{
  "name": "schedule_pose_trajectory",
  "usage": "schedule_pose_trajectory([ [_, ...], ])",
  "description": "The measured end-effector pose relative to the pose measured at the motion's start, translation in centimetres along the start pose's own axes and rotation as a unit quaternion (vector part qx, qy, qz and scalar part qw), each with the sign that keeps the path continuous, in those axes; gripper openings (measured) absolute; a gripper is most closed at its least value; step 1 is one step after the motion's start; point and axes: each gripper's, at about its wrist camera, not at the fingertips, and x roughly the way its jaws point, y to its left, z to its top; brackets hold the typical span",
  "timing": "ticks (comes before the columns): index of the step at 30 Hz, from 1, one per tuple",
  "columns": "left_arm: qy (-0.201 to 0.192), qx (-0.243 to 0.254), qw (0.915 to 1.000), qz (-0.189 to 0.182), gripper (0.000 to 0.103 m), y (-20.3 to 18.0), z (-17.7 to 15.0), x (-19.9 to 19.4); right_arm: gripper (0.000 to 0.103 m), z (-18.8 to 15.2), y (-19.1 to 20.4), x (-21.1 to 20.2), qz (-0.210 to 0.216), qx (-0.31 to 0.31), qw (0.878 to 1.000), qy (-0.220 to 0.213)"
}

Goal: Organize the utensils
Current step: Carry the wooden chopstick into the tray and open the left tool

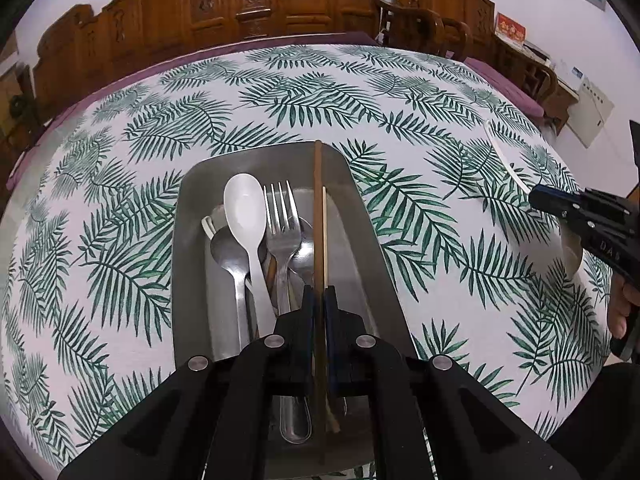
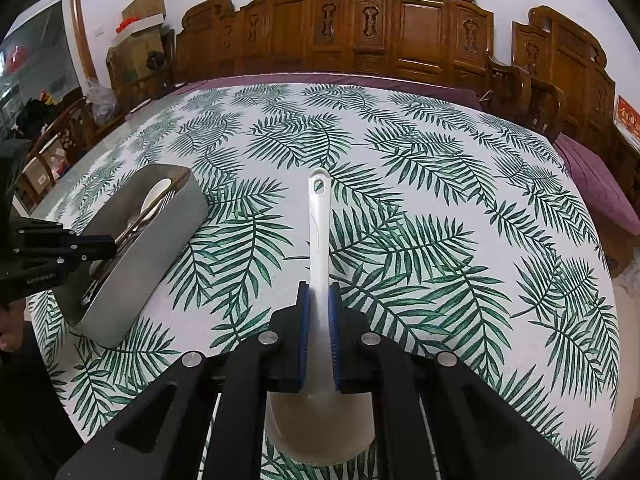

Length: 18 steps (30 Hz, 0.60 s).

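left gripper (image 1: 319, 300) clamps chopsticks (image 1: 318, 216); right gripper (image 2: 319, 300) clamps ladle (image 2: 319, 240), bowl half hidden.

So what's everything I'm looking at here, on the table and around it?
metal tray: one, grey steel, on the tablecloth below the left gripper
white spoon: one, white, lying in the tray
fork: one, silver, in the tray beside the white spoon
metal spoons: at least two, silver, partly buried in the tray
chopsticks: two, one dark brown and one pale, clamped in the left gripper over the tray
white ladle: one, white plastic, held above the table
tablecloth: one, white with green leaves
carved chairs: several, brown wood, behind the table
left gripper: black, shut on the chopsticks
right gripper: black with blue pads, shut on the ladle
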Motion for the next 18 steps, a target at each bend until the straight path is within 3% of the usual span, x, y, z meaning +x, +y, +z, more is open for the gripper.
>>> schedule_pose_trajectory([
  [9, 0.01, 0.0, 0.9999, -0.003, 0.005, 0.2, -0.1, 0.3, 0.011, 0.2, 0.7, 0.1, 0.004, -0.003, 1.0, -0.001],
  [18, -0.008, -0.009, 0.9999, 0.002, 0.006, 0.8, -0.7, -1.6, 0.011, 0.6, 2.3, -0.3, 0.016, -0.007, 1.0, -0.008],
])
